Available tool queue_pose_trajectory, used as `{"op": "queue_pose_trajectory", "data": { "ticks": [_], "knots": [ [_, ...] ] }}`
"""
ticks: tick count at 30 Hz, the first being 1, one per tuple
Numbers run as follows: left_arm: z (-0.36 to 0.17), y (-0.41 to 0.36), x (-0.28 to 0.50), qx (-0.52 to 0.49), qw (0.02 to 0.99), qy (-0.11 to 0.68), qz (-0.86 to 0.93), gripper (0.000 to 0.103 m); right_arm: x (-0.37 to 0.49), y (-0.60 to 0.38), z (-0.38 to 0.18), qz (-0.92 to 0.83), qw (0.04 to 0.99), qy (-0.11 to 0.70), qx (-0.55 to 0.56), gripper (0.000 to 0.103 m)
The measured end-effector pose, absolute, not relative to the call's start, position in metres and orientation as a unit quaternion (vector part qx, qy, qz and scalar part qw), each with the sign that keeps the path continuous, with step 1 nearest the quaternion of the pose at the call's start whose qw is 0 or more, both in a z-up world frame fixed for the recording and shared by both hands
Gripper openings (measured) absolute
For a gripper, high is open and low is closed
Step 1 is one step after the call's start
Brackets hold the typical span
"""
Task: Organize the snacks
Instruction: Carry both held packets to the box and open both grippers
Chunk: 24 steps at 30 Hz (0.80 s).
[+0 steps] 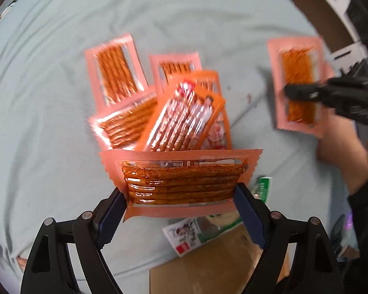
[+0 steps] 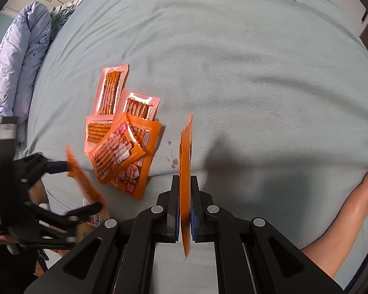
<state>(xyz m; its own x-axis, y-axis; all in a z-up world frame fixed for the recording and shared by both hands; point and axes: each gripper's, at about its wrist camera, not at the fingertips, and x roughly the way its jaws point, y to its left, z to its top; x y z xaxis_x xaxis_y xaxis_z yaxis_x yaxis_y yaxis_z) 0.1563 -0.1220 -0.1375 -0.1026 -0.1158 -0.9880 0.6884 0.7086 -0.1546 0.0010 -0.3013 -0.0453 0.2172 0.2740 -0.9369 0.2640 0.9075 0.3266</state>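
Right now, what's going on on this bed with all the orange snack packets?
A person is sorting spicy-stick snack packets on a bed sheet, a handheld gripper in each hand. The left gripper holds one packet across its width, lifted over the box. The right gripper is clamped shut on another packet, held on edge. A loose pile of packets lies on the sheet, overlapping. A bare foot rests on the sheet.
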Motion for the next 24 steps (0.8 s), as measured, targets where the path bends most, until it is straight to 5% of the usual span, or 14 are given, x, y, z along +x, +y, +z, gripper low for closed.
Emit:
{"op": "queue_pose_trajectory", "data": {
  "ticks": [14,24],
  "knots": [
    [-0.038,-0.078,0.07,0.195,0.609,0.621,-0.454,0.086,-0.007,-0.28,-0.029,0.02,0.753,0.629,0.19,0.004],
    [-0.079,-0.064,0.01,0.336,0.616,0.578,-0.417,0.091,-0.025,-0.25,0.011,0.033,0.75,0.639,0.167,0.004]
  ]
}}
